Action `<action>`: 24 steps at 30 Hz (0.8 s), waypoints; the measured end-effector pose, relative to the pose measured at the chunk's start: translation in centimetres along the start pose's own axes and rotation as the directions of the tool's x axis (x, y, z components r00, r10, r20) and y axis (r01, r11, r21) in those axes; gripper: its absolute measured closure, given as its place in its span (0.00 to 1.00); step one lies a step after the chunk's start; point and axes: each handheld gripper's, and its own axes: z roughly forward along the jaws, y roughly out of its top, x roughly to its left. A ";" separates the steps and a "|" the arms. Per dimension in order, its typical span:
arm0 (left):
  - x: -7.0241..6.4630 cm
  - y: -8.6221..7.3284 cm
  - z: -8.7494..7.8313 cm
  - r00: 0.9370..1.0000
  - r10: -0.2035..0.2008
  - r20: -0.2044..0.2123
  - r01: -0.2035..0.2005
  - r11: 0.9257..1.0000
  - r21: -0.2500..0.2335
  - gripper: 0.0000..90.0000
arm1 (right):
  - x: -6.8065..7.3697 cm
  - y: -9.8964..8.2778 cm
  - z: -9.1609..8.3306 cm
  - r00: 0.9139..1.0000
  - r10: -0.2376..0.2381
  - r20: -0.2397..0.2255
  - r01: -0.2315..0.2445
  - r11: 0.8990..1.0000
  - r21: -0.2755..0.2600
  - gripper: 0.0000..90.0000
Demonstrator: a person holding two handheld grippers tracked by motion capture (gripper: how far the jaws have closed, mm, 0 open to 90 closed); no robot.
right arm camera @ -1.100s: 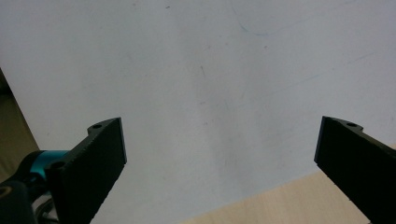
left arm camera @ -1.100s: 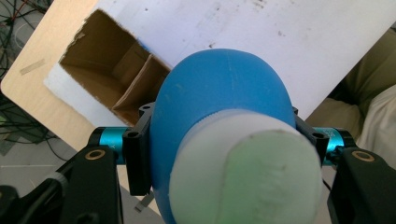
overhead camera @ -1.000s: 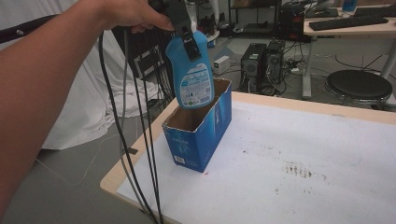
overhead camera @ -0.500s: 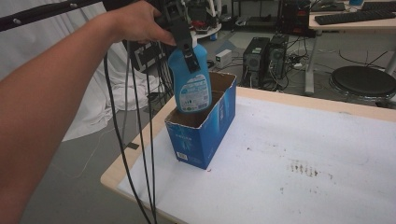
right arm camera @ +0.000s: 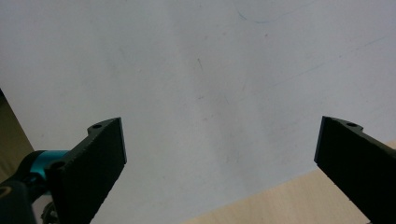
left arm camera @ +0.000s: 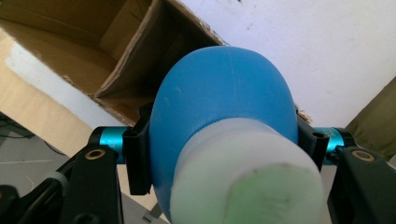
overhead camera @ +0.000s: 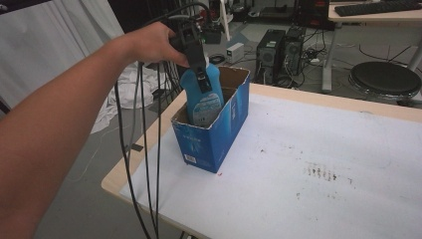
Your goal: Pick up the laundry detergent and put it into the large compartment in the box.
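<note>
Bottle (overhead camera: pixel 203 94) clamped in left tongs (overhead camera: pixel 199 74), partly inside box (overhead camera: pixel 214 139)

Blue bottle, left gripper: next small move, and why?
Probably ease it straight down. The left gripper is clamped on the blue bottle, whose base is already inside the open box while its upper half stands above the rim. Release only once it rests on the bottom.

The right gripper (right arm camera: pixel 219 154) looks down on the flat white worktop (right arm camera: pixel 201 70), its two black fingers (right arm camera: pixel 100 154) rising from the bottom corners and standing wide apart with nothing between them. A turquoise metal fitting (right arm camera: pixel 44 158) shows behind the left one. The white surface bears faint scratches, and its pale wooden edge (right arm camera: pixel 275 205) runs along the bottom.
</note>
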 end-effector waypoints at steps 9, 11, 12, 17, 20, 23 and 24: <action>0.3 -0.6 4.2 1.000 0.000 0.028 -0.001 1.000 0.027 0.42 | -0.1 -0.1 0.5 1.000 0.010 -0.007 -0.010 1.000 0.010 0.01; 0.3 -0.7 4.5 1.000 -0.003 0.030 0.003 1.000 0.027 0.42 | -0.1 -0.2 0.5 1.000 0.012 -0.006 -0.012 1.000 0.010 0.01; 0.4 -0.7 4.6 0.999 -0.002 0.032 0.001 1.000 0.026 0.42 | -0.2 -0.2 0.5 1.000 0.013 -0.006 -0.013 1.000 0.008 0.01; 0.4 -0.7 5.6 1.000 -0.006 0.029 0.005 0.999 0.041 0.42 | -0.1 -0.2 0.6 1.000 0.013 -0.006 -0.013 1.000 0.012 0.01; 0.5 -0.7 6.1 1.000 -0.008 0.028 0.006 0.999 0.048 0.42 | -0.1 -0.2 0.5 1.000 0.012 -0.006 -0.012 1.000 0.011 0.01; 0.4 -0.6 6.8 1.000 -0.003 0.028 0.001 0.998 0.071 0.42 | -0.1 -0.2 0.5 1.000 0.011 -0.003 -0.011 1.000 0.012 0.01; 0.4 -0.6 7.0 1.000 -0.002 0.028 0.000 0.997 0.077 0.42 | -0.1 -0.2 0.5 1.000 0.009 -0.004 -0.009 1.000 0.010 0.01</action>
